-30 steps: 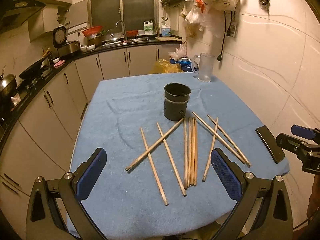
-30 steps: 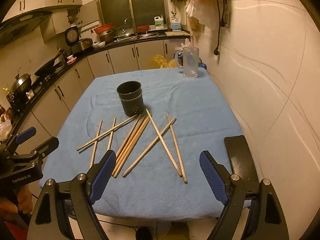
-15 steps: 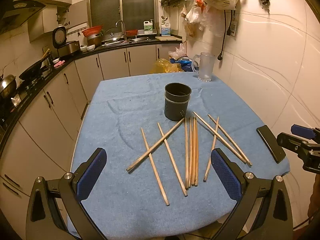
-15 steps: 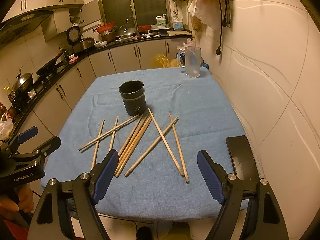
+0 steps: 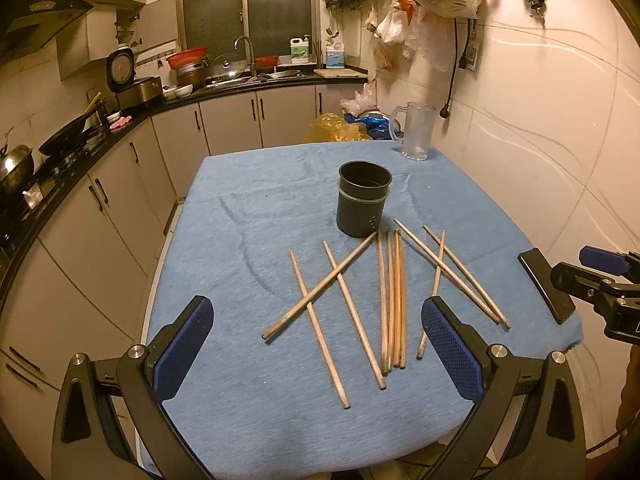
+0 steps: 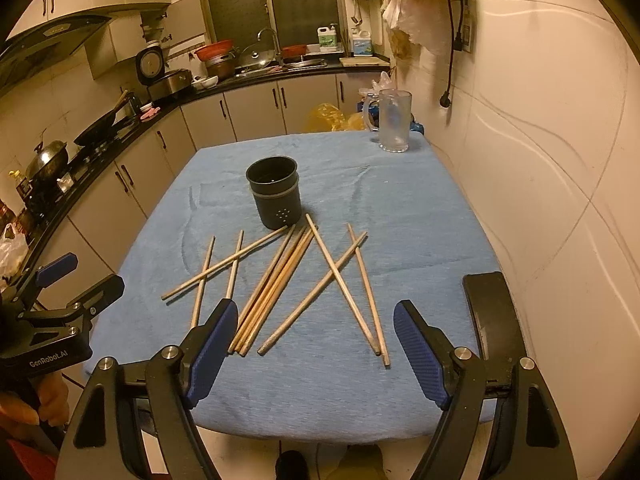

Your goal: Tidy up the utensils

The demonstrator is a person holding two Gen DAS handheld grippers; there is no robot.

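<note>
Several wooden chopsticks lie scattered and crossed on the blue table cloth; they also show in the right wrist view. A dark empty utensil cup stands upright just behind them, also seen from the right. My left gripper is open and empty, above the table's near edge. My right gripper is open and empty, near the chopsticks' front ends. Each gripper shows in the other's view: the right one, the left one.
A black phone lies at the table's right front edge, close to the wall. A glass mug stands at the far right corner. Kitchen cabinets and a counter run along the left and back.
Both grippers have moved slightly forward toward the chopsticks. Nothing on the table has moved.
</note>
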